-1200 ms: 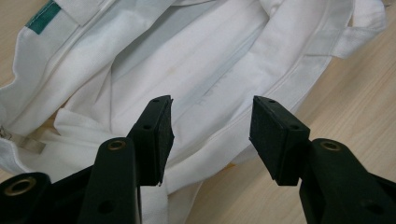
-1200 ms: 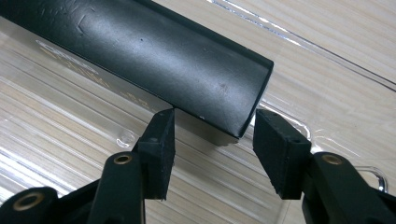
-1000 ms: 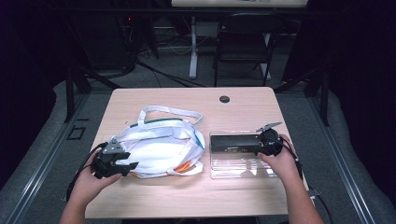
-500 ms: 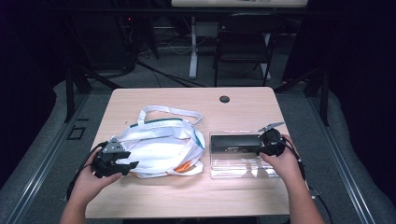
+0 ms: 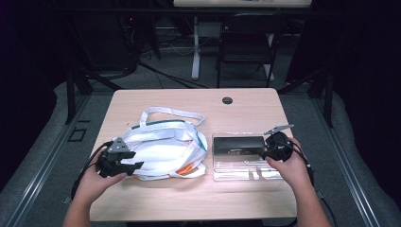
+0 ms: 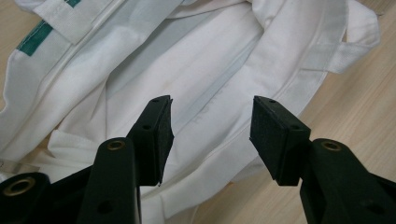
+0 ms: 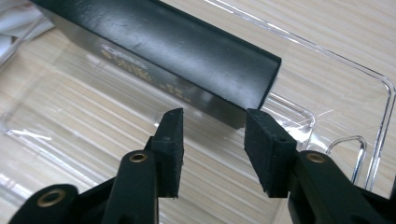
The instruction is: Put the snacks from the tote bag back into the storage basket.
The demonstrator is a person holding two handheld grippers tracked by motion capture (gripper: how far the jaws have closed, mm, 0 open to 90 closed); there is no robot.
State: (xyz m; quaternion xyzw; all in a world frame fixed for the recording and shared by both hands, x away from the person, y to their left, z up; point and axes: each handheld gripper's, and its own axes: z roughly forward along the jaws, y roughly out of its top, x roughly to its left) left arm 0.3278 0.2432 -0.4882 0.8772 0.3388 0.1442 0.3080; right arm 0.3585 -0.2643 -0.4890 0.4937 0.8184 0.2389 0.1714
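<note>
On the wooden table (image 5: 246,106) lie a white cloth bag (image 5: 163,149) on the left and a clear plastic tray (image 5: 246,168) on the right, near each other but apart. A long black box (image 5: 238,143) lies in the far part of the tray, lengthwise along its back wall. The left gripper (image 5: 124,165) sits at the bag's left end, held in the person's left hand (image 5: 97,182); in the left gripper view its jaws stand wide apart above the white folds of the bag (image 6: 210,70), with nothing between the pads, and a green stripe (image 6: 35,37) shows on the cloth at the upper left. The right gripper (image 5: 262,151) is at the box's right end, held in the right hand (image 5: 293,168). In the right gripper view the jaws point at the end of the box (image 7: 187,46), which lies just beyond the pads; they have just been closing, yet remain apart with only the tray (image 7: 373,93) bottom seen between them, and the pads do not press on the box.
</note>
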